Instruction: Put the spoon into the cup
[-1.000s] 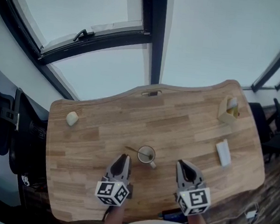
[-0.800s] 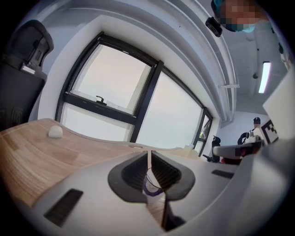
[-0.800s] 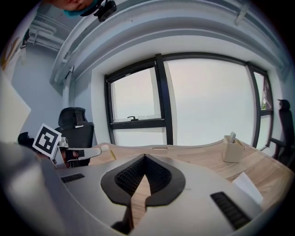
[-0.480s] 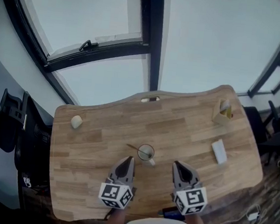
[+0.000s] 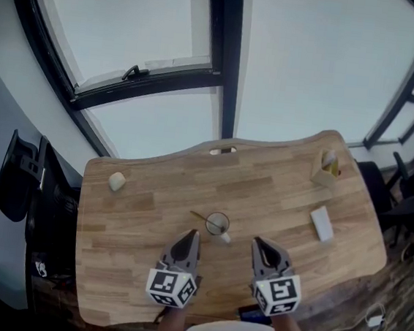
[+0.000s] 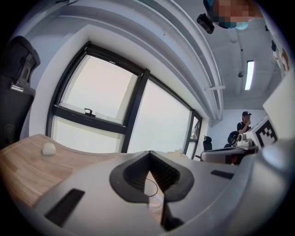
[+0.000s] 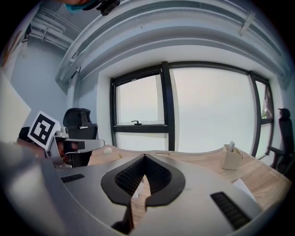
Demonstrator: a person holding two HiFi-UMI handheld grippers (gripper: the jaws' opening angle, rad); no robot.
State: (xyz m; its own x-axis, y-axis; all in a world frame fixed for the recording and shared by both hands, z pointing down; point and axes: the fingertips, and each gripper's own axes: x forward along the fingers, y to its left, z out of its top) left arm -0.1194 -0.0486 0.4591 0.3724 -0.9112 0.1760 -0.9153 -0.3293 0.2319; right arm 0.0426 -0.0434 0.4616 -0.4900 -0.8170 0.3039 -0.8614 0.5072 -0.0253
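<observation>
A small glass cup [image 5: 218, 224] stands in the middle of the wooden table [image 5: 145, 265]. The spoon [image 5: 201, 217] rests in it, with its thin handle sticking out to the left over the rim. My left gripper [image 5: 187, 240] is shut and empty, a short way in front of the cup and to its left. My right gripper [image 5: 262, 248] is shut and empty too, in front of the cup on the right. In the left gripper view the cup [image 6: 155, 201] shows low between the closed jaws of the left gripper [image 6: 148, 154]. The right gripper [image 7: 144, 157] points across the table.
A pale round lump [image 5: 117, 182] lies at the table's far left. A beige holder [image 5: 326, 168] stands at the far right corner, with a white block [image 5: 322, 225] nearer. A black chair [image 5: 18, 178] stands left of the table. Large windows rise behind it.
The head view has shifted a little, so the table sits slightly higher and more to the left. Both grippers stay shut near the front edge. The cup and spoon have not moved.
</observation>
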